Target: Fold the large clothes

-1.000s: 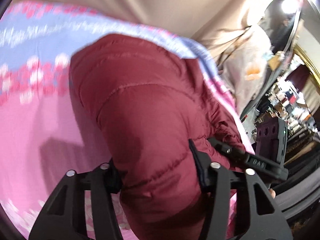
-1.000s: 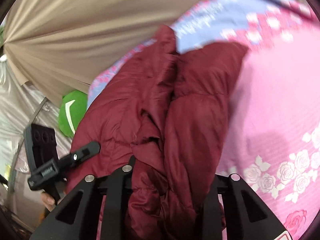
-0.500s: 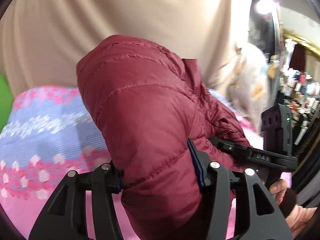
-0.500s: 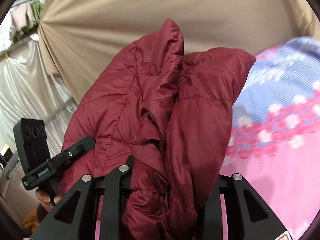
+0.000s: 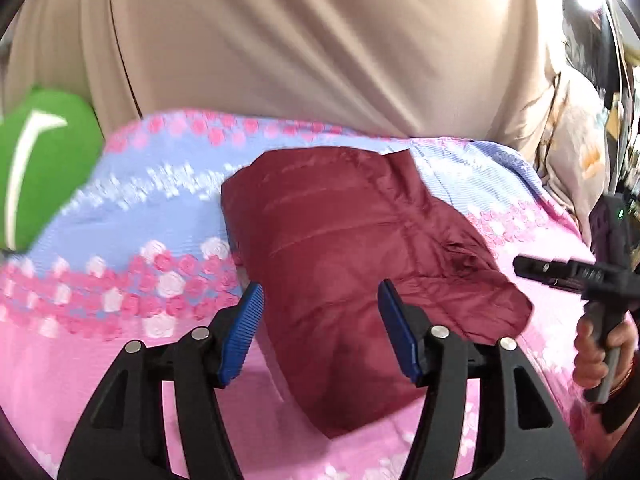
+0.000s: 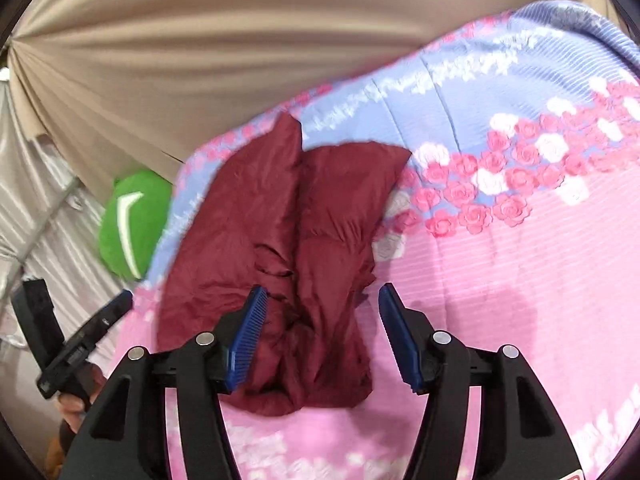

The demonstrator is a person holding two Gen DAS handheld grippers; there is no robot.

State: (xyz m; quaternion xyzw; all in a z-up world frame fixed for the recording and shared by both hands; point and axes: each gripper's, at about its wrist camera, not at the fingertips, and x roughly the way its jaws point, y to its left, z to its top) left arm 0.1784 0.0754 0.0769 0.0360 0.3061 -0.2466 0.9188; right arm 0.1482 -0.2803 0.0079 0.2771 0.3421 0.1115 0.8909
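A dark red puffer jacket (image 5: pixel 352 264) lay in a folded, rumpled bundle on a bedspread (image 5: pixel 120 320) printed with pink roses and a pale blue band. The jacket sat across the line where the blue band met the pink area.

The left gripper (image 5: pixel 320 332) was just above the jacket's near end, its jaws wide apart and holding nothing, the blue pads (image 5: pixel 240 332) on either side of the bundle without touching it. The right gripper (image 6: pixel 320 332) was over the jacket's other near edge, its jaws likewise spread wide and empty.

A green cushion (image 6: pixel 130 224) with a white mark sat beside the bedspread, on the far side of the jacket from the right gripper. A beige curtain (image 6: pixel 200 60) hung behind the bedspread, beyond the jacket.
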